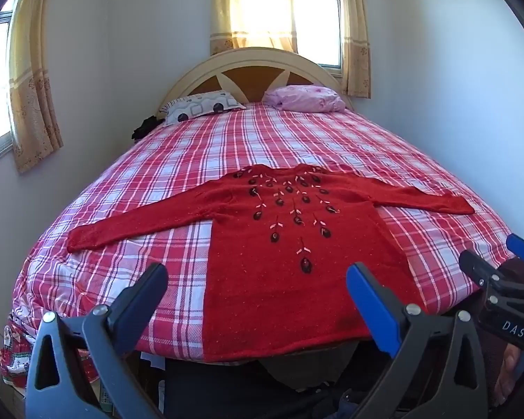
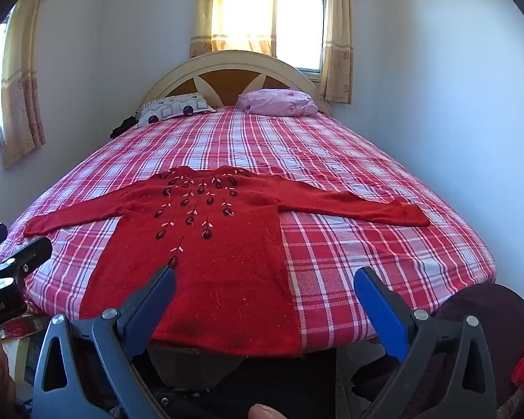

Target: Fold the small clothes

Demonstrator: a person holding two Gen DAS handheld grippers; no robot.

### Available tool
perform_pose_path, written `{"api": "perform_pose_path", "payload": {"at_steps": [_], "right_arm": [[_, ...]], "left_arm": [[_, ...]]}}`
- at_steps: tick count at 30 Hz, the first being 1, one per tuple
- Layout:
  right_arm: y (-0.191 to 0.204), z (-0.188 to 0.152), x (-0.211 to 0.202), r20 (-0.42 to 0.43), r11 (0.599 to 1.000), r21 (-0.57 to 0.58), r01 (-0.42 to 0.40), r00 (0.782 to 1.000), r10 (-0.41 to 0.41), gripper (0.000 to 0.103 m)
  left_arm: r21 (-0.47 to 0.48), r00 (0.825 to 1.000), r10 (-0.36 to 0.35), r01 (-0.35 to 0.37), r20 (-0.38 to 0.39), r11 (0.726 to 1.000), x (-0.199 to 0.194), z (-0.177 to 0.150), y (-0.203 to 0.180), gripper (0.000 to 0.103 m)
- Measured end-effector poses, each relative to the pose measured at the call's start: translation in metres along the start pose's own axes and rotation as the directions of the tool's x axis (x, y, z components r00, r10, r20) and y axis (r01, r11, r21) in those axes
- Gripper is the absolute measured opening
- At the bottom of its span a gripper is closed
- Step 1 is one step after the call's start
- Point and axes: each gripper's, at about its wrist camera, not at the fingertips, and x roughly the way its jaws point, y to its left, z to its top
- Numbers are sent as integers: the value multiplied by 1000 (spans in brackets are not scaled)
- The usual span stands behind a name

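Sweater point(image 1: 290, 265) lies flat on my plaid bed cover point(image 1: 332, 139), front up, both sleeves spread out sideways. Left wrist view: my left gripper point(image 1: 256, 281) is spread wide, holding nothing, hovering at the foot of the bed over the hem. Hem hangs slightly over the near bed edge; neckline points away toward the headboard point(image 1: 251, 66), so the body's long axis runs foot-to-head and the sleeves run across it. Only this view shows the patterned fabric point(image 1: 14, 352) hanging low at the bed's left corner, and the letters "DAS" on my right gripper's body at the right edge.

Right wrist view: my right gripper point(image 2: 263, 284) is also wide apart and empty, sitting over the hem's right corner and the bare plaid beside it. Sweater point(image 2: 209, 244) sits left of centre here, same orientation. Left tool's body shows at the left edge with partial upside-down print reading "obot.AI". Only this view shows a fingertip point(image 2: 263, 412) at the bottom edge. White patterned pillow point(image 2: 174, 106) and pink bundle point(image 2: 279, 103) lie at the headboard.
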Motion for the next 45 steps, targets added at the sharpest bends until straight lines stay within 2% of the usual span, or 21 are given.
{"api": "perform_pose_path", "payload": {"at_steps": [3,4,7,11,21,45], "right_arm": [[1,0,1,-2,1000,-4,2,1000,-2,102],[1,0,1,-1,1000,-4,3,1000,-3,102],[1,0,1,2,1000,-1,5,1000,-5,102],[2,-1,2,-3,1000,-3,2,1000,-2,102],[-1,-1,1,-6,1000,0,0,1000,0,102],[1,-5,6,-12,1000,1,-3,1000,3,102]], "left_arm": [[5,1000,6,-6,-2,1000,1,0,-3,103],[-21,1000,-11,11,-16,1000,3,5,0,103],[-31,1000,-20,20,12,999,-1,0,5,103],[-33,1000,-14,14,-1,999,1,2,9,103],[0,1000,-9,9,-9,1000,4,-3,1,103],[3,1000,-8,8,-16,1000,7,-5,3,103]]}}
